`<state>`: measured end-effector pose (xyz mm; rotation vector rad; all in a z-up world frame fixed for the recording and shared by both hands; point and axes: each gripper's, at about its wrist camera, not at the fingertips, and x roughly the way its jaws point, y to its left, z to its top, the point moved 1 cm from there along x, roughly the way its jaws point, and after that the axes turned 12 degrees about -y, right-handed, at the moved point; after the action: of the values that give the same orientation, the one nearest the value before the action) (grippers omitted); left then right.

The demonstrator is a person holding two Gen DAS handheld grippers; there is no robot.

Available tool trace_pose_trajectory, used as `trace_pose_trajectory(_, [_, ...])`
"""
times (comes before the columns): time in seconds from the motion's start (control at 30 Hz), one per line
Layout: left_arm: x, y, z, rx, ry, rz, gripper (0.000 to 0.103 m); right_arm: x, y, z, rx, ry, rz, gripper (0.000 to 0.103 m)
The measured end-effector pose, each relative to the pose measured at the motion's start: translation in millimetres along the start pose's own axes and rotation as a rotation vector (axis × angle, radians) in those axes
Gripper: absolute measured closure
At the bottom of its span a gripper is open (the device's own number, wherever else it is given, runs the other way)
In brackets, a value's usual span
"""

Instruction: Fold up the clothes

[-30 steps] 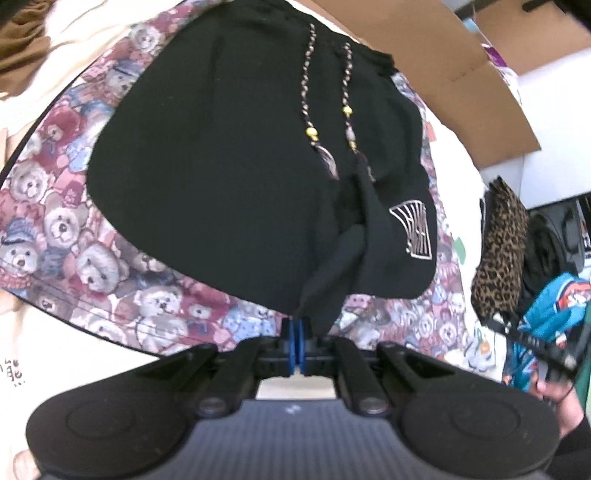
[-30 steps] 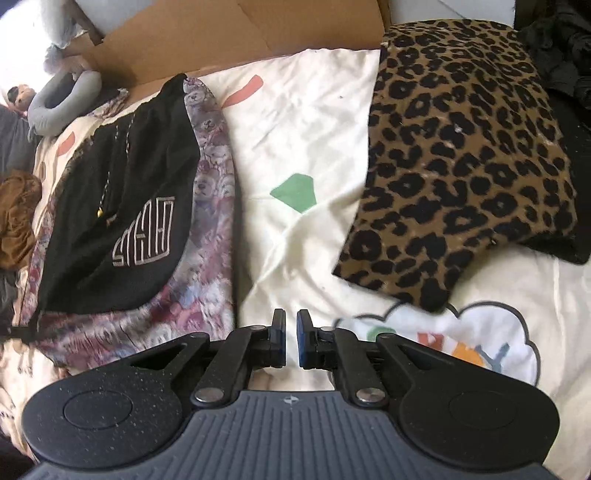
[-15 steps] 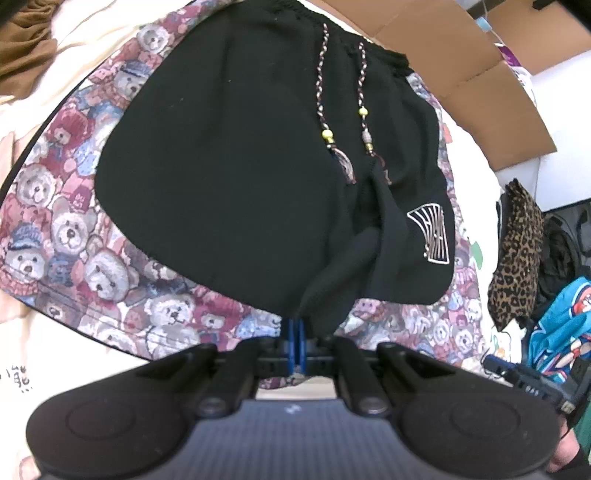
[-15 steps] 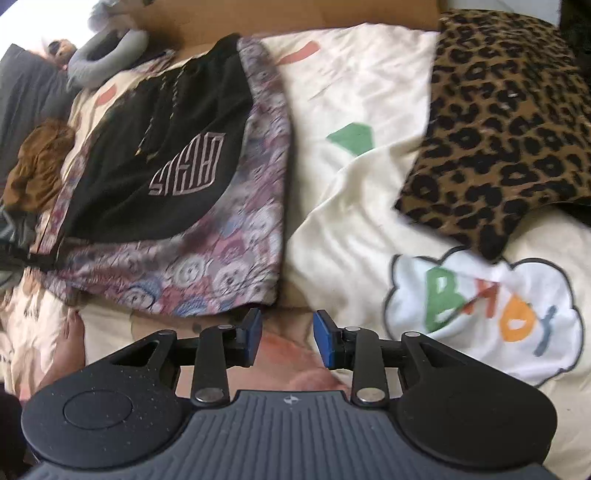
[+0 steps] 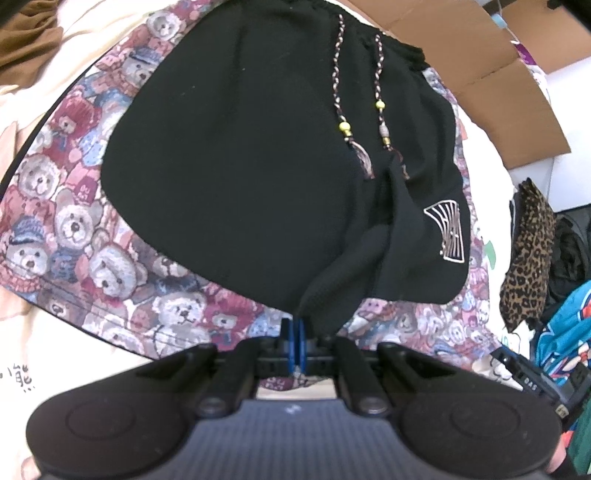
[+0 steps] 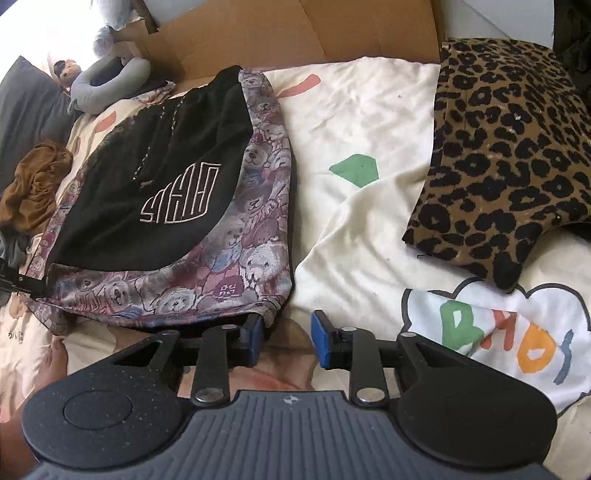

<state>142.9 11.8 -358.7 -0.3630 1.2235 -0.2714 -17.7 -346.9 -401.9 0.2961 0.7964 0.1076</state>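
Black shorts (image 5: 240,166) with a beaded drawstring and a white logo lie spread on a teddy-bear print cloth (image 5: 66,221). My left gripper (image 5: 297,345) is shut on a bunched fold of the shorts at their near hem. In the right wrist view the black shorts (image 6: 159,177) and the bear print cloth (image 6: 240,266) lie to the left. My right gripper (image 6: 287,338) stands open just at the near right corner of that cloth, its left finger beside the corner, nothing between its fingers.
A leopard-print garment (image 6: 506,158) lies at the right on the cream printed bedsheet (image 6: 362,122). Cardboard (image 6: 295,33) stands behind. A brown garment (image 6: 33,184) and a grey plush figure (image 6: 107,85) sit far left. Blue patterned fabric (image 5: 565,332) lies at the right.
My right gripper has opened and moved left toward the near right corner of the bear print cloth. The left gripper keeps its hold on the shorts' hem, shifting only slightly.
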Motion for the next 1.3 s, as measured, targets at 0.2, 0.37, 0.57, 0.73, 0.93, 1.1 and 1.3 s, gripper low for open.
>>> trace_pose_trajectory(0.2, [-1, -3, -1, 0.008, 0.014, -0.007, 0.1, 13, 8, -5, -0.031, 0.032, -0.004, 0.1])
trace_pose_trajectory(0.37, [-6, -13, -4, 0.005, 0.044, -0.07, 0.1, -6, 13, 6, -0.094, 0.027, -0.048, 0.102])
trace_pose_trajectory(0.57, [2, -32, -12, 0.013, 0.098, -0.184, 0.1, -31, 1, 33, -0.117, -0.012, -0.136, 0.102])
trace_pose_trajectory(0.73, [27, -48, -26, 0.072, 0.202, -0.237, 0.1, -31, -16, 45, -0.142, -0.019, -0.208, 0.102])
trace_pose_trajectory(0.93, [42, -58, -35, 0.154, 0.254, -0.238, 0.091, -28, -24, 51, -0.179, -0.026, -0.258, 0.102])
trace_pose_trajectory(1.1, [54, -69, -33, 0.176, 0.229, -0.265, 0.05, -26, -26, 55, -0.193, -0.033, -0.273, 0.102])
trace_pose_trajectory(1.3, [70, -73, -30, 0.201, 0.207, -0.22, 0.044, -29, -27, 58, -0.208, -0.044, -0.291, 0.102])
